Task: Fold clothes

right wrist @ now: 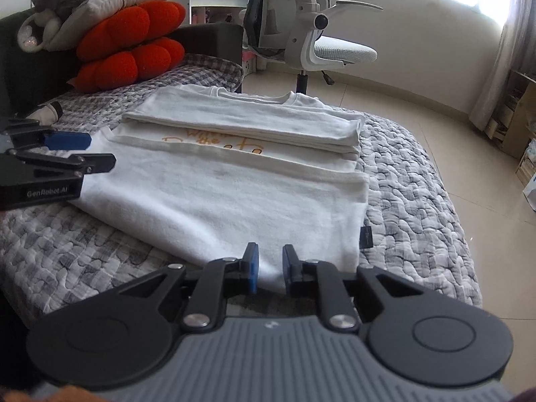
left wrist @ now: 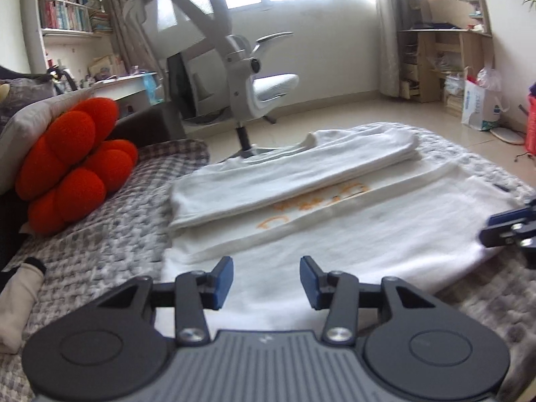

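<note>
- The left tongs [left wrist: 266, 281] are seen with their blue pads spread wide and nothing between them, poised over the near hem of the white shirt [left wrist: 335, 234].
- The right tongs [right wrist: 269, 269] are held with a narrower gap, also empty, just at the shirt's near edge, close to its right corner.
- In the right wrist view the left tongs can be spotted again at the shirt's left edge, parted and holding no cloth.
- The shirt is laid flat on the grey quilted bed cover [right wrist: 412, 181], collar at the far end; a long side panel has been turned in lengthwise over the middle, so the orange lettering [right wrist: 214, 142] is half covered.
- A partly folded state is suggested; whether another fold is due cannot be settled from this alone.
- Handling, as judged: the cloth is taken to be light, soft and limp, so it would sag and drag if lifted at one point only.
- A hold at both near corners or along a doubled edge is judged safest, with all layers pinched together.
- Beyond the shirt's far left corner a red cushion [right wrist: 130, 47] is propped; past the collar an office chair [right wrist: 311, 26] is seen on the floor.
</note>
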A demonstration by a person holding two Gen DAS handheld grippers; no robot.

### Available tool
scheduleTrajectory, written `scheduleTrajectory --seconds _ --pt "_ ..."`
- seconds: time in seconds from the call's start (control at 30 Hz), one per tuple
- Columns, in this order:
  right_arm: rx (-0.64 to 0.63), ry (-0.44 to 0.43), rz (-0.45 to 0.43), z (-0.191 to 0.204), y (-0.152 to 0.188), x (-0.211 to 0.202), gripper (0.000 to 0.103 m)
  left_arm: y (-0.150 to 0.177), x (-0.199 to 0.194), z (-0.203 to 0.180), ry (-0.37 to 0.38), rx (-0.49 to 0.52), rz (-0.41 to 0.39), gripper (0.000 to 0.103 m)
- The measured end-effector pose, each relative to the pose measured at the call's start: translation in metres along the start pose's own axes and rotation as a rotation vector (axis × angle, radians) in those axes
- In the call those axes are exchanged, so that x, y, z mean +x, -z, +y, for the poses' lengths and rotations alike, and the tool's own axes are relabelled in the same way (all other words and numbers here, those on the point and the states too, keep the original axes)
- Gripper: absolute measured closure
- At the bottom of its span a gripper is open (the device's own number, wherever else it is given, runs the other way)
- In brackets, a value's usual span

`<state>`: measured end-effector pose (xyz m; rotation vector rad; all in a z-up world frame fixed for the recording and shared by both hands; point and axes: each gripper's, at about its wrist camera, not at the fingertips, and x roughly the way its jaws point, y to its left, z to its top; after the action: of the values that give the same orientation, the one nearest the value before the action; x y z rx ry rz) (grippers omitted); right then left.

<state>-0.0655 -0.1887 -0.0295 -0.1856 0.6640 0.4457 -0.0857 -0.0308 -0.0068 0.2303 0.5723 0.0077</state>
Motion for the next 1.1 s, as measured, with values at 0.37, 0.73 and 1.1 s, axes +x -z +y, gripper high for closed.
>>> scheduleTrajectory --seconds 0.37,0.73,1.1 --pt "0.094 0.047 0.07 -0.039 0.008 -0.003 0.087 0.015 0.019 -0.026 0.032 0.015 0.053 0.046" --pt "0.054 0.137 0.001 -0.046 0.005 -0.018 0.081 0.007 0.013 -0.013 0.061 -0.056 0.062 0.046" --pt "0.01 0.07 -0.012 -0.016 -0.004 0.004 0.081 0.006 0.013 -0.016 0.123 -0.095 0.021 0.046"
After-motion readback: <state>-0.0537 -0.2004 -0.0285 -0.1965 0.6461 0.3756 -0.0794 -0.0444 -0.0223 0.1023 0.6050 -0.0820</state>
